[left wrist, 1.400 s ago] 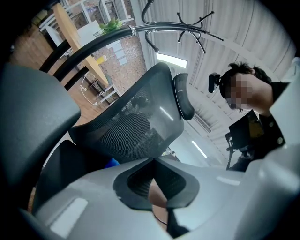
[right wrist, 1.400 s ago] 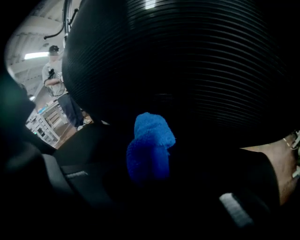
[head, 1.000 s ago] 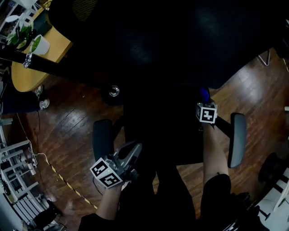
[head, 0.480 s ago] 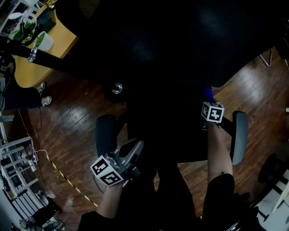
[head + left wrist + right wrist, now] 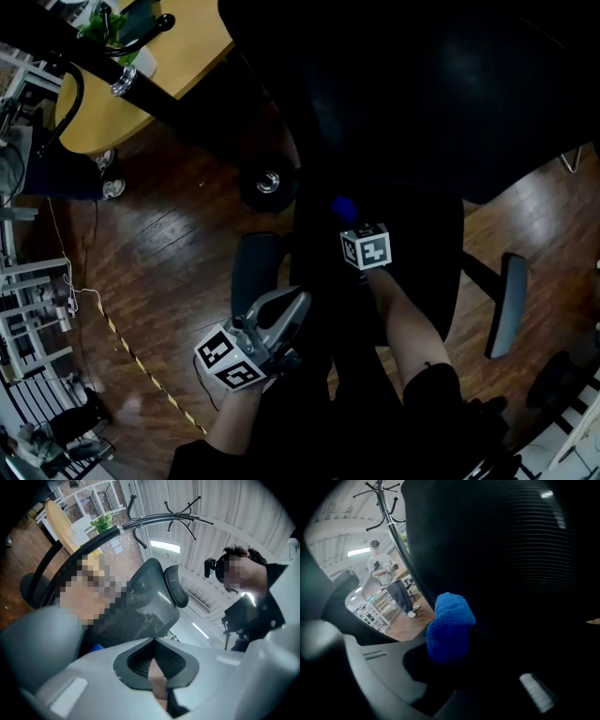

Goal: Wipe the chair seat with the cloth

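Note:
The black office chair fills the head view, its seat [image 5: 422,267] in the middle and its mesh backrest [image 5: 422,94] above. My right gripper [image 5: 351,223] is over the left half of the seat, shut on a bunched blue cloth [image 5: 344,208]. The right gripper view shows the cloth [image 5: 449,625] sticking out between the dark jaws against the backrest [image 5: 501,541]. My left gripper [image 5: 296,304] hangs at the seat's front left corner, beside the left armrest [image 5: 253,272]. Its grey jaws meet at the tips with nothing between them.
A wooden table [image 5: 159,84] and a black coat-rack pole [image 5: 141,89] stand at the upper left, a chair caster [image 5: 269,183] below them. The right armrest [image 5: 511,300] juts out at the right. A person [image 5: 262,602] and a grey mesh chair [image 5: 145,602] show in the left gripper view.
My right gripper has carried the blue cloth leftward across the seat, from its right side to its left half. The left gripper has stayed at the front left corner.

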Demonstrator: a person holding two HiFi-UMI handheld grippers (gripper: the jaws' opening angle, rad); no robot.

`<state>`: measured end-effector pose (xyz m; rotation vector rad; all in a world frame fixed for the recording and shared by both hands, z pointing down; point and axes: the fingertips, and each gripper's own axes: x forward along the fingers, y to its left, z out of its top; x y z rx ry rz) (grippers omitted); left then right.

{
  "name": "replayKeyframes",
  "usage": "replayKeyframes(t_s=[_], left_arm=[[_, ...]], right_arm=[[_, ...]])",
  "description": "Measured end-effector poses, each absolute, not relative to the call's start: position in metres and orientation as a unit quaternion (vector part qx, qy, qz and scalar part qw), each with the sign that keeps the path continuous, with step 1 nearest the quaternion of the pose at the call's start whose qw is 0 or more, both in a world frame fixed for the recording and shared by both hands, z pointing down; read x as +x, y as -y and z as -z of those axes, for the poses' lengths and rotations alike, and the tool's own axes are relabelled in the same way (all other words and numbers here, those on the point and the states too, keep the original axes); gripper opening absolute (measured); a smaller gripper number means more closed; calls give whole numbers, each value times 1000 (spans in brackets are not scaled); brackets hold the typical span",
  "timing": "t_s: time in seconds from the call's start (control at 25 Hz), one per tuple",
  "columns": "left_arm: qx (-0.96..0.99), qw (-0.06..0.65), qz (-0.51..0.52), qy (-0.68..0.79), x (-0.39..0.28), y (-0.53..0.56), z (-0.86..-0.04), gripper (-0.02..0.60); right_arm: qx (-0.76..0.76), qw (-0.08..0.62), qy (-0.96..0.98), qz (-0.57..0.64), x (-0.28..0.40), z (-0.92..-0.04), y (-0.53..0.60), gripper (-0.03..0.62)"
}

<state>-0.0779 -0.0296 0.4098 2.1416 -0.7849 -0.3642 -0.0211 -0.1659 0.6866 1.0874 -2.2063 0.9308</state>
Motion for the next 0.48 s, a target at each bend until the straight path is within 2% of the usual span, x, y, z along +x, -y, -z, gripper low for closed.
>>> replayKeyframes(t_s=[0.2, 0.48], left_arm=[[846, 403, 147, 316, -88, 30, -412, -8], [840, 414, 146, 319, -91, 33, -418, -8]], right_arm=[[345, 236, 838, -352, -99, -689, 163, 35], [364, 243, 828, -352, -91, -701, 159, 35]])
